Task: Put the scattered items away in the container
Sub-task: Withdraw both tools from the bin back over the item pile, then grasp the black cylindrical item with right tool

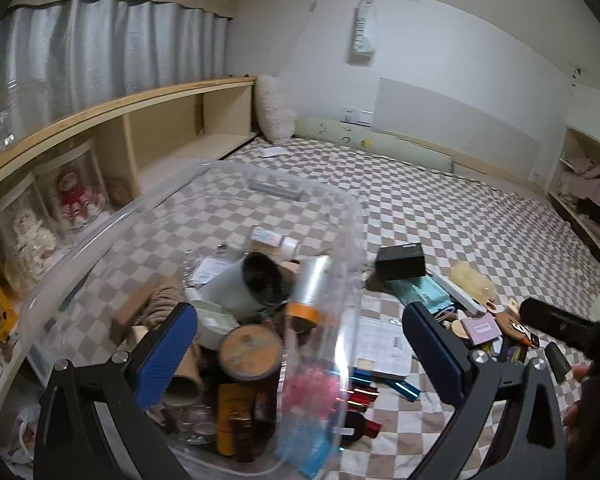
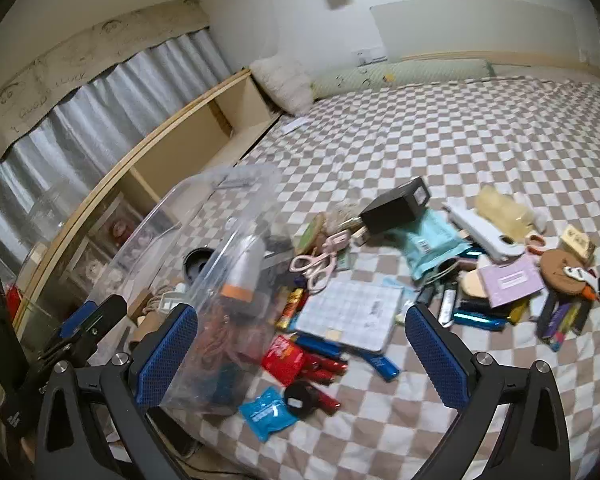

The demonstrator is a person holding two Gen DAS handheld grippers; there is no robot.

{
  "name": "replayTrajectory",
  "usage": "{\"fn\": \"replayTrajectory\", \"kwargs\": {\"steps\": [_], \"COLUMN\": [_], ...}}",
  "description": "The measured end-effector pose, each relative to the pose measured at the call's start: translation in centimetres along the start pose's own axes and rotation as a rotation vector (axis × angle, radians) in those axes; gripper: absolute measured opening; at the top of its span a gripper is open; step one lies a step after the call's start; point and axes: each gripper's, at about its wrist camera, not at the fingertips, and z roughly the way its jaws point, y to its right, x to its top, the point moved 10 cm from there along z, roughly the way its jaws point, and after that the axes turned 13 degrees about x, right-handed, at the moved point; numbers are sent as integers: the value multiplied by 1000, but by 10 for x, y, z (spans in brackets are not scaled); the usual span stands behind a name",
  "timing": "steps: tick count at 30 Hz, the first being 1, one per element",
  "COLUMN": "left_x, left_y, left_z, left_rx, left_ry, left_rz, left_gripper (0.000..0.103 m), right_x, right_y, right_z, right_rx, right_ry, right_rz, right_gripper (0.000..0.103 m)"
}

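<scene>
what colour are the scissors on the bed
Pale pink scissors, clearest in the right wrist view.

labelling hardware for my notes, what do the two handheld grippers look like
Both match: the left gripper and right gripper have black angular frames with triangular cut-outs, silver round bolts at the joints, and two fingers faced with blue textured pads. No cables or markings show on them.

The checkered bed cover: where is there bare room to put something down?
Bare checkered bed cover stretches between the black box and the long green bolster; another patch lies nearest the camera, below the blue packet. Crowded: beside the clear plastic container.
</scene>
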Motion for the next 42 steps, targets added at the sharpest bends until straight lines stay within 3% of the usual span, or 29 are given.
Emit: {"fn": "replayTrajectory", "kwargs": {"steps": [7,15,22,27,35,42], "left_x": [0,-1,-8,-26,-57,-79], "left_y": [32,62,101,135,174,191], "left_z": [3,4,3,8,27,49], "left_rx": [-34,-63,-104,-126,-138,-143], "left_ry": [13,37,52,43,-12,-64], "left_rz": [27,65,117,209,296,292], "left_gripper": [103,103,103,103,103,103], "right_x": [15,22,10,0,-23,-43], "right_y": [41,98,147,188,254,290], "right_z": [-39,-69,-79,-92,-112,-110], "right_rx": [-68,-138,-170,-197,-239,-242], "right_ry": [108,187,145,143,150,123], "right_rz": [-24,62,166,240,373,432], "right_gripper": [103,103,103,103,103,103]}}
